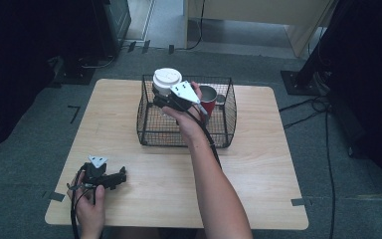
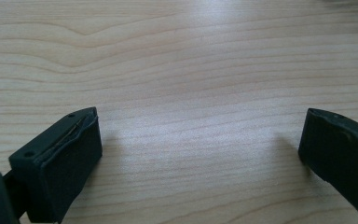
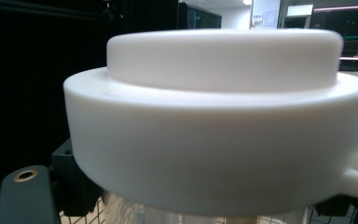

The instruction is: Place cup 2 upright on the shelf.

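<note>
Holding a lidded cup [image 1: 167,81] upright over the wire basket [image 1: 151,133], right gripper [image 1: 165,101] clamped on it.
Basket floor lies straight below the cup; left gripper [image 1: 122,177] rests wide open on the desk [image 1: 258,169], well short of the basket.

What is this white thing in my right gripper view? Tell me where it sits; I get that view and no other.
Observer: It is the white lid of a cup. The right gripper is shut on the cup just under that lid, at the back left corner of a black wire basket.
Operator: Report what else is in the basket.
Observer: A red mug stands in it, to the right of the cup.
Operator: Now give me the left gripper.
Observer: The left gripper rests on the table near its front left corner, jaws open, nothing between them.
</note>
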A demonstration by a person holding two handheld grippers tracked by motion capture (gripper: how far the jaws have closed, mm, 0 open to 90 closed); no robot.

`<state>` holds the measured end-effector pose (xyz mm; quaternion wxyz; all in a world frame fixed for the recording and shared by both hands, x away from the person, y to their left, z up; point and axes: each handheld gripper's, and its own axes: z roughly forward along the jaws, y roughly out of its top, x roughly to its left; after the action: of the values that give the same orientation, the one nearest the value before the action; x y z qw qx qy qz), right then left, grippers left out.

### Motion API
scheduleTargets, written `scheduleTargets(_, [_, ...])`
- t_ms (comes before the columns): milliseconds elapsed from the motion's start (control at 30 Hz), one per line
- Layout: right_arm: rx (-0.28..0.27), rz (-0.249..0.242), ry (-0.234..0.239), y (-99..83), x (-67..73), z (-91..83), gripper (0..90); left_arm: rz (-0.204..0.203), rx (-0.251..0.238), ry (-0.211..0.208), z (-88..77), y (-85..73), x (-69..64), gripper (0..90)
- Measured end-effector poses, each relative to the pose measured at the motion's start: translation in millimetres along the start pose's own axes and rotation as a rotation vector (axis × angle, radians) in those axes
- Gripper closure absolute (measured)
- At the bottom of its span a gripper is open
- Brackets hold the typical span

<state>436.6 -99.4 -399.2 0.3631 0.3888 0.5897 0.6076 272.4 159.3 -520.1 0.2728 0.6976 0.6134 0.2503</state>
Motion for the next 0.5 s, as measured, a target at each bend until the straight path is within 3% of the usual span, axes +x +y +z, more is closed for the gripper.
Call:
scheduleTargets(167, [0.034, 0.018, 0.001, -7.6, -0.8, 9.9, 16.1, 0.0, 0.0, 0.0, 0.0, 0.0, 0.0, 0.1])
scheduleTargets(267, [0.059, -0.007, 0.028, -13.1, -1.5, 15.4, 16.1, 0.0, 0.0, 0.0, 0.0, 0.0, 0.0, 0.1])
scheduleTargets(333, [0.082, -0.037, 0.027, -17.7, -2.6, 19.2, 16.1, 0.0, -0.001, 0.0, 0.1, 0.0, 0.0, 0.1])
scheduleTargets(500, [0.119, -0.049, 0.016, -25.5, -8.8, 24.5, 16.1, 0.0, 0.0, 0.0, 0.0, 0.0, 0.0, 0.1])
